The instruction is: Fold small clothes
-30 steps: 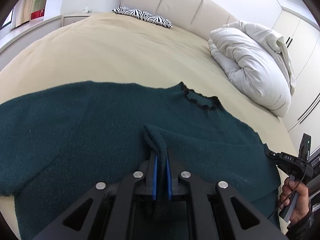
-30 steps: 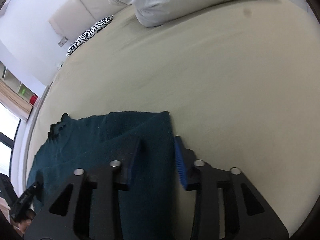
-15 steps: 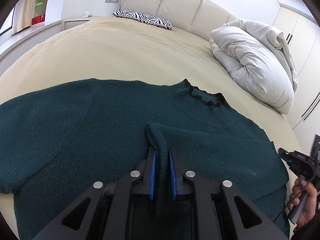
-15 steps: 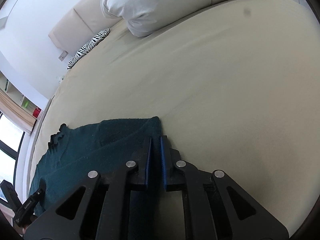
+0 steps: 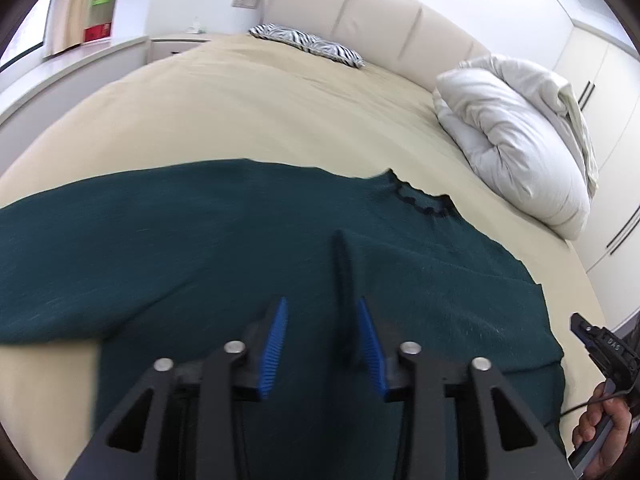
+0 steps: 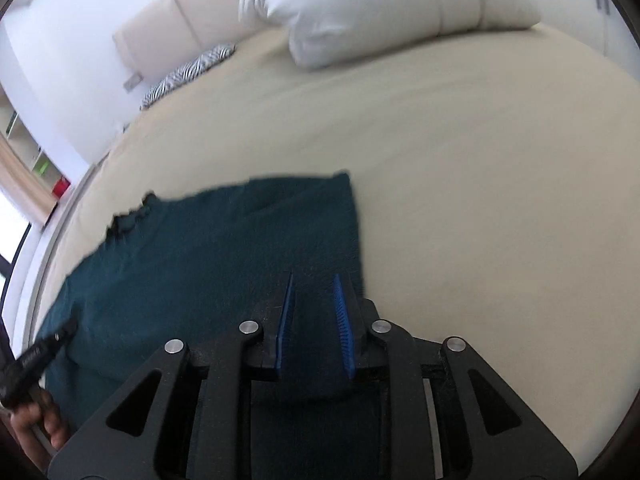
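A dark green knit sweater (image 5: pixel 200 248) lies spread on the beige bed, its scalloped neckline (image 5: pixel 420 200) toward the headboard. My left gripper (image 5: pixel 322 308) is open just above it, with a raised ridge of fabric (image 5: pixel 342 264) standing between the blue pads, untouched. In the right wrist view the sweater (image 6: pixel 220 248) lies with one side folded over to a straight edge on the right. My right gripper (image 6: pixel 314 284) is open over that folded part, near its right edge, with fabric lying between the fingers.
A white bunched duvet (image 5: pixel 516 140) lies at the right of the bed, and a zebra-print pillow (image 5: pixel 308 42) lies by the cream headboard. Beige sheet (image 6: pixel 480 200) stretches right of the sweater. White wardrobe doors (image 5: pixel 608 92) stand at the right.
Both grippers have opened and let go of the sweater: the left one released the pinched ridge, the right one shut half a second ago and is open again. The folded side lies flat.
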`<state>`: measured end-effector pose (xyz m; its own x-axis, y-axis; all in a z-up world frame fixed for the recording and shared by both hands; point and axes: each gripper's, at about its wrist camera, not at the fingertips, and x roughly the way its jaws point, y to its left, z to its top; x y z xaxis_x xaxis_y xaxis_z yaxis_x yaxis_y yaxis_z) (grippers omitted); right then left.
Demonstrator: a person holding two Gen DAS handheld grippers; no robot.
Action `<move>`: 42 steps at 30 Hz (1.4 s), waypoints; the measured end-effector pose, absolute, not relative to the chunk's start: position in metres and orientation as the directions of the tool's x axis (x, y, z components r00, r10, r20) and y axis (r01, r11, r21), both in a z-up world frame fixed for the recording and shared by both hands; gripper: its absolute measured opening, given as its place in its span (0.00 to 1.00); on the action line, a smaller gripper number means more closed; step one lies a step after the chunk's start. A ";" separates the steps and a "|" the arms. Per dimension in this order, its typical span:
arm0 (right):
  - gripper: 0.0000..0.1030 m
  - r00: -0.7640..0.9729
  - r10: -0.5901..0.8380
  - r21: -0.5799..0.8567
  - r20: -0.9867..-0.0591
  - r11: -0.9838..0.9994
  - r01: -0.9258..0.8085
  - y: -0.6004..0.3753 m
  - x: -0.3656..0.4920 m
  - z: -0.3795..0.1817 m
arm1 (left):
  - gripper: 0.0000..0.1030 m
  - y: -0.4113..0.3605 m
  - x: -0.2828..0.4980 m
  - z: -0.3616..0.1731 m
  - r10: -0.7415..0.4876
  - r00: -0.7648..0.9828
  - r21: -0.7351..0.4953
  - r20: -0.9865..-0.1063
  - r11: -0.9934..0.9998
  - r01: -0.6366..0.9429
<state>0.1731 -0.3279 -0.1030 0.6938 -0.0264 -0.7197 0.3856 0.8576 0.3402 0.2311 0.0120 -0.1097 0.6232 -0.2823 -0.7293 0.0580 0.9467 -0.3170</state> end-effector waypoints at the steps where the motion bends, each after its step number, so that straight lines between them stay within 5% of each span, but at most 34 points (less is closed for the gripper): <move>1: 0.21 0.722 -0.039 0.347 -0.691 0.858 0.379 -0.326 0.162 -0.091 | 0.48 0.025 0.220 -0.103 -0.272 0.637 -0.322 -0.722 0.946 0.039; 4: 0.26 0.772 -0.051 0.381 -0.634 0.848 0.368 -0.318 0.132 -0.065 | 0.56 0.078 0.183 -0.087 -0.241 0.675 -0.370 -0.697 0.928 -0.050; 6: 0.53 0.795 -0.050 0.399 -0.605 0.845 0.357 -0.307 0.112 -0.051 | 0.63 0.128 0.157 -0.081 -0.192 0.702 -0.407 -0.686 0.901 -0.150; 8: 0.66 0.831 -0.044 0.416 -0.555 0.850 0.323 -0.290 0.089 -0.036 | 0.66 0.177 0.135 -0.084 -0.166 0.714 -0.467 -0.680 0.849 -0.247; 14: 0.67 0.838 0.154 0.509 -0.524 0.845 0.163 -0.232 0.059 -0.020 | 0.68 0.302 0.084 -0.118 -0.154 0.745 -0.683 -0.649 0.550 -0.481; 26: 0.67 0.792 0.249 0.566 -0.558 0.812 0.143 -0.178 0.039 -0.035 | 0.73 0.383 0.104 -0.167 -0.097 0.874 -0.878 -0.477 0.111 -0.467; 29: 0.67 0.785 0.252 0.566 -0.565 0.811 0.147 -0.175 0.037 -0.038 | 0.44 0.391 0.117 -0.176 -0.109 0.880 -0.886 -0.463 0.048 -0.460; 31: 0.67 0.782 0.260 0.574 -0.567 0.805 0.148 -0.176 0.039 -0.043 | 0.14 0.391 0.121 -0.177 -0.129 0.861 -0.870 -0.493 0.091 -0.485; 37: 0.67 0.780 0.279 0.603 -0.560 0.783 0.152 -0.187 0.039 -0.059 | 0.09 0.332 0.148 -0.117 -0.097 0.837 -0.800 -0.538 0.373 -0.471; 42: 0.66 0.791 0.278 0.628 -0.546 0.760 0.166 -0.204 0.029 -0.068 | 0.09 0.187 0.196 -0.039 -0.136 0.816 -0.563 -0.561 0.786 -0.256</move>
